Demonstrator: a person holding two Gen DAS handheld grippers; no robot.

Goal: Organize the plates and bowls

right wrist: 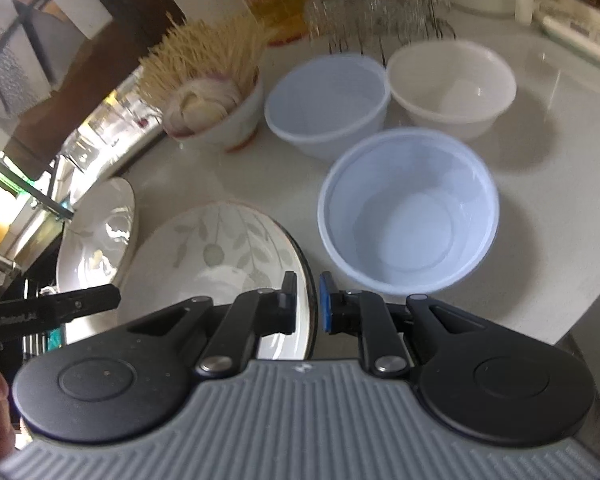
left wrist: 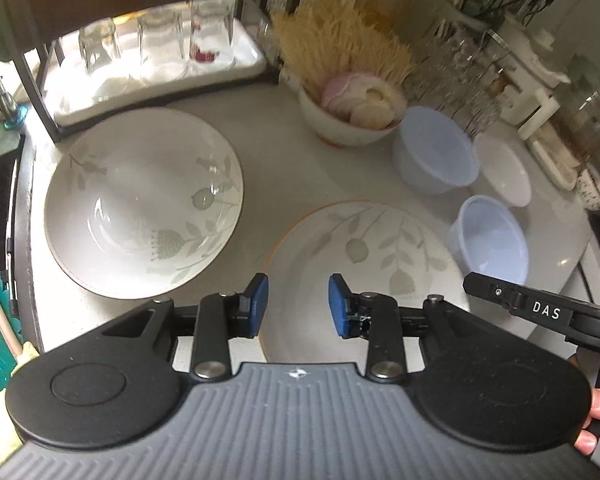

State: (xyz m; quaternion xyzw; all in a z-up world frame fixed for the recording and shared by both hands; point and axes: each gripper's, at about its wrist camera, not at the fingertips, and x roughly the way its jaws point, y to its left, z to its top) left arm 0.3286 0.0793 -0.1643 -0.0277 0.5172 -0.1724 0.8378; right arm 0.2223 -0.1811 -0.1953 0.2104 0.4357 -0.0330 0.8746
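Note:
Two leaf-patterned plates lie on the pale counter: a deep one (left wrist: 140, 204) at the left and a nearer one (left wrist: 360, 248) at centre. My left gripper (left wrist: 299, 306) hovers open over the near plate's front edge, its blue pads clear of it. My right gripper (right wrist: 308, 304) is shut on that plate's (right wrist: 220, 256) right rim, which runs between the pads. One of its black fingers (left wrist: 500, 294) shows at the right of the left wrist view. Two pale blue bowls (right wrist: 408, 216) (right wrist: 324, 104) and a white bowl (right wrist: 452, 84) stand to the right.
A ceramic bowl (left wrist: 352, 112) with onion slices and thin sticks stands behind the plates. A tray of upturned glasses (left wrist: 152, 48) sits in a dark rack at the back left. Glass jars crowd the back right. The counter's rounded edge (right wrist: 572, 320) runs close on the right.

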